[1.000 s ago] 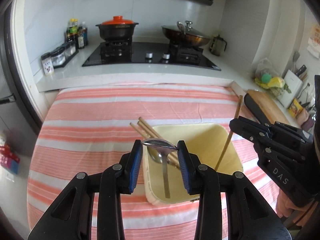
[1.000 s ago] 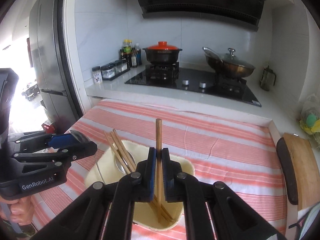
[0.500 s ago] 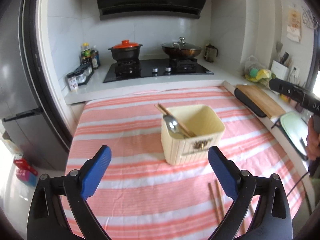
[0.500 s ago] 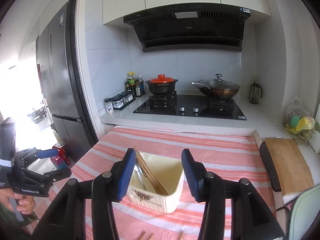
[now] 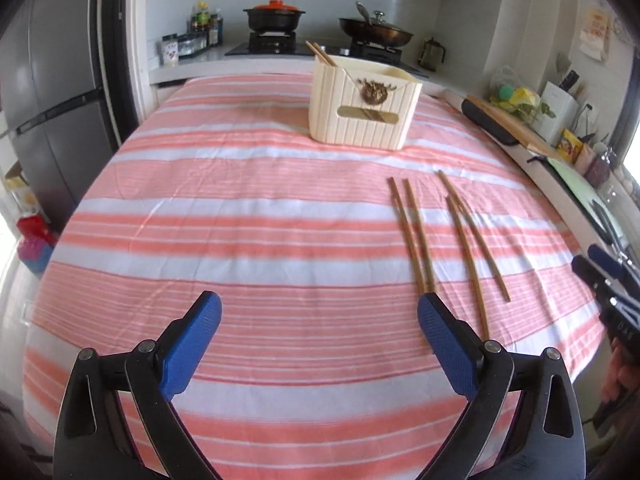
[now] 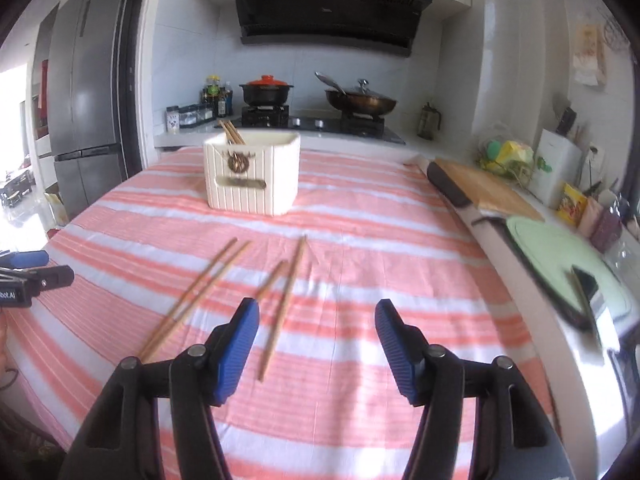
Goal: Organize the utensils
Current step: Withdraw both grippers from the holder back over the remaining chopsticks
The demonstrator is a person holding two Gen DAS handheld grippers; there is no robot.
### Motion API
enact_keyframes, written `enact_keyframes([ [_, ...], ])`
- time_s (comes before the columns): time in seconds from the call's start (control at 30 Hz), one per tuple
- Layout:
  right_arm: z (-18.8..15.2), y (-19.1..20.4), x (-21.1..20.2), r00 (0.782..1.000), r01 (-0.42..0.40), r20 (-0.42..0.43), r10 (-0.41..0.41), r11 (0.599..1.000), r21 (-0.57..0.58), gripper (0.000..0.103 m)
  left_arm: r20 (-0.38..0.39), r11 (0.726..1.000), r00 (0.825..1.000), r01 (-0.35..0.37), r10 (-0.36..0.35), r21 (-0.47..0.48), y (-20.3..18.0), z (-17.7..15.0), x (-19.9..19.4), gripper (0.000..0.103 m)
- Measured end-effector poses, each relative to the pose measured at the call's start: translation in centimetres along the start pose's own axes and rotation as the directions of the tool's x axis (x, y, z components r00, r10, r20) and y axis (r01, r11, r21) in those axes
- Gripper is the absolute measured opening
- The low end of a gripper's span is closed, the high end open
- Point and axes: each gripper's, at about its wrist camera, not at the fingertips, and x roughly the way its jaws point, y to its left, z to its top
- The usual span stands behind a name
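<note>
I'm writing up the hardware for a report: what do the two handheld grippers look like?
Both are alike: black plastic frames with triangular cut-outs and silver pivot screws, ending in two fingers with ribbed blue pads. The left gripper carries white lettering ending "bot.AI" on its side, seen from the right wrist view. The right gripper shows white letters "DA" in the left wrist view. No sleeves are visible.

A cream ribbed utensil holder (image 5: 362, 110) stands upright toward the far edge of the striped tablecloth (image 5: 224, 240), two chopstick tips (image 5: 320, 53) leaning out of its far-left corner. Four wooden chopsticks (image 5: 440, 236) lie flat as two loose pairs toward the cloth's near right.
</note>
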Motion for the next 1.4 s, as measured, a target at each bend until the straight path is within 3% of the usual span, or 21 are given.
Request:
enact_keyframes([
  [0.07,-2.4,0.0,0.6,0.999,-0.011,-0.049,0.011,1.000,0.016,0.062,-0.006,1.000,1.000,-0.008,0.008,0.019,-0.6,-0.8,0.4,0.099],
  [0.2,-4.6,0.6,0.6,0.998,0.039,-0.044,-0.040,0.999,-0.024,0.062,-0.011,1.000,1.000,0.016,-0.016,0.010,-1.3,-1.2,0.8,0.099],
  [0.47,-5.1,1.0,1.3,0.999,-0.019,-0.047,0.020,0.999,0.041,0.062,-0.007,0.999,1.000,-0.018,0.018,0.028,-1.9,-2.1,1.1,0.099],
  [0.87,-5.4,1.2,0.8,1.000,-0.006,-0.018,0.007,0.998,0.061,0.062,-0.040,1.000,0.999,-0.022,0.022,0.001,-1.7,-2.3,2.4,0.099],
  [1.27,-5.5,0.8,1.7,0.999,-0.033,-0.038,0.037,0.995,0.092,0.062,-0.077,0.999,0.996,0.048,-0.047,0.018,-3.9,3.5,6.5,0.099],
  [1.4,-5.3,0.6,1.6,0.998,-0.042,-0.032,0.046,0.994,0.101,0.062,-0.089,0.999,0.996,0.017,-0.013,0.051,-4.9,5.3,9.2,0.099],
])
